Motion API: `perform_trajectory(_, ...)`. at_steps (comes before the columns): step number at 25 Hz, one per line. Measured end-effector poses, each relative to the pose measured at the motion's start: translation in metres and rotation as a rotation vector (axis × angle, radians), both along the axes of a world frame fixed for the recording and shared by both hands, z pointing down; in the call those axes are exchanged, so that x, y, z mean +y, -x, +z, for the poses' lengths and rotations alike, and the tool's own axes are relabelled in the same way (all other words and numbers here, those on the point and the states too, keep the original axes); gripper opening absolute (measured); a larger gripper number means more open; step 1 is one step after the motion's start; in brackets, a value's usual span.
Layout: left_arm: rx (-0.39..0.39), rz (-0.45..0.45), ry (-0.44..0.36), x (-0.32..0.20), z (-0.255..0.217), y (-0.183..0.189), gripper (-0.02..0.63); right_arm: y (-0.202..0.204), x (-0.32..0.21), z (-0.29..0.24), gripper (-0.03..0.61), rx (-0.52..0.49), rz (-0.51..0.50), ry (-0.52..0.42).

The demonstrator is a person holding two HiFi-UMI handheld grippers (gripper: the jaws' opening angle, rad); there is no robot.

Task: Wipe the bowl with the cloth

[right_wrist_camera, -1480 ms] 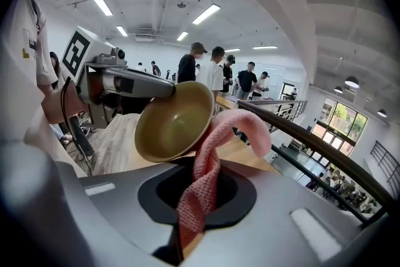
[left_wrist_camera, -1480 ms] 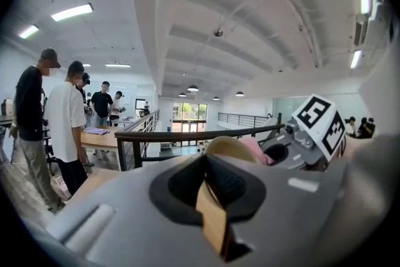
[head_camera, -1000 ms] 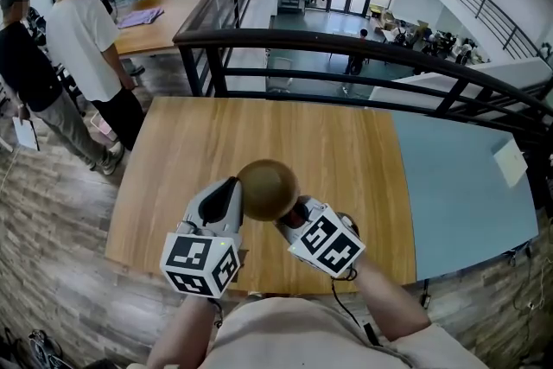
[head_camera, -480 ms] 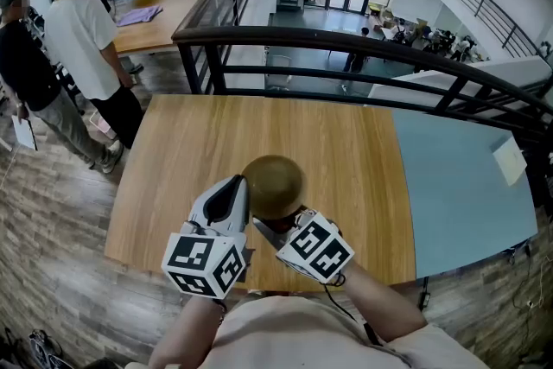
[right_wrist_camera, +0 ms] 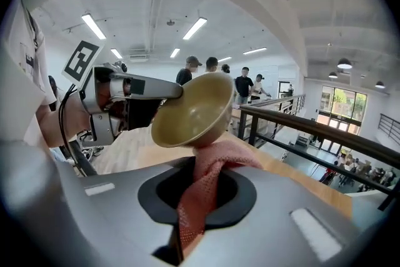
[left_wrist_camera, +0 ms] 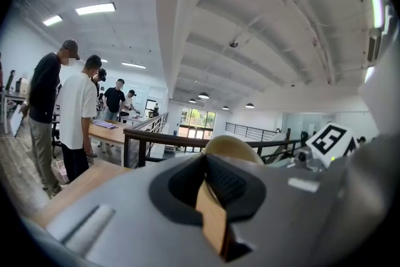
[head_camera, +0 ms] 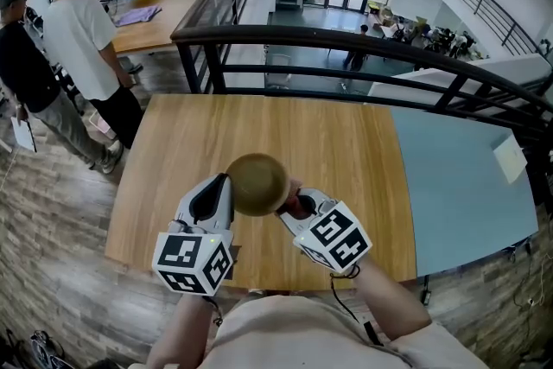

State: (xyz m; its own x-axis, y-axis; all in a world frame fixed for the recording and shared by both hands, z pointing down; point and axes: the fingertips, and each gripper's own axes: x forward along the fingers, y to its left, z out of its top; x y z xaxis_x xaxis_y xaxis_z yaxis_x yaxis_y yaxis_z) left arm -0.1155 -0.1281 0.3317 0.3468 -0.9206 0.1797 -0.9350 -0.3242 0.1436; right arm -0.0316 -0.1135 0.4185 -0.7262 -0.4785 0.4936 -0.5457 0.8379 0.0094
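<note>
Above the wooden counter, the left tool was clamped shut on the rim of a tan bowl, holding it tilted in the air. The right tool was closed on a reddish cloth, whose bunched end touched the bowl's underside.

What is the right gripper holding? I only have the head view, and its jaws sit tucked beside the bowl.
Observer: The right gripper is shut on a pinkish-red cloth.
Operator: Is the cloth on the bowl?
Observer: It looks bunched against the bowl's outer wall near the base. The inside faces that gripper's camera, with no cloth in it.
Operator: And the left grip?
Observer: The left gripper is shut on the bowl's rim, seen edge-on between its pads.
</note>
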Motion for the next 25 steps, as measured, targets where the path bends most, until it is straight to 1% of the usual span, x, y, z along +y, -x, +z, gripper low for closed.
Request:
perform_trajectory(2,-0.027,-0.008,-0.002,0.000,0.002,0.004,0.009,-0.008,-0.008,-0.007,0.025,0.004,0.027,-0.029)
perform_trajectory(5,-0.086,0.004,-0.004,0.000,0.006,0.002,0.009,-0.020,-0.019,-0.018,0.025,0.013,0.065,-0.067)
perform_trajectory(8,-0.145,0.016,-0.015,0.001,0.006,-0.003,0.011,-0.027,-0.025,-0.029,0.025,0.024,0.083,-0.096)
perform_trajectory(12,-0.196,0.032,-0.005,0.001,0.012,-0.005,0.009,-0.031,-0.030,-0.039,0.025,0.021,0.096,-0.118)
perform_trajectory(17,-0.266,0.054,-0.007,0.003,0.017,-0.015,0.010,-0.028,-0.030,-0.050,0.025,0.019,0.081,-0.141)
perform_trajectory(19,-0.287,0.060,-0.011,0.003,0.019,-0.017,0.010,-0.026,-0.029,-0.053,0.025,0.056,0.063,-0.178)
perform_trajectory(22,-0.300,0.087,-0.001,0.003,0.023,-0.025,0.009,-0.024,-0.026,-0.055,0.025,0.113,0.034,-0.227)
perform_trajectory(25,-0.312,0.113,0.006,0.003,0.029,-0.034,0.009,-0.017,-0.024,-0.057,0.026,0.117,0.007,-0.239)
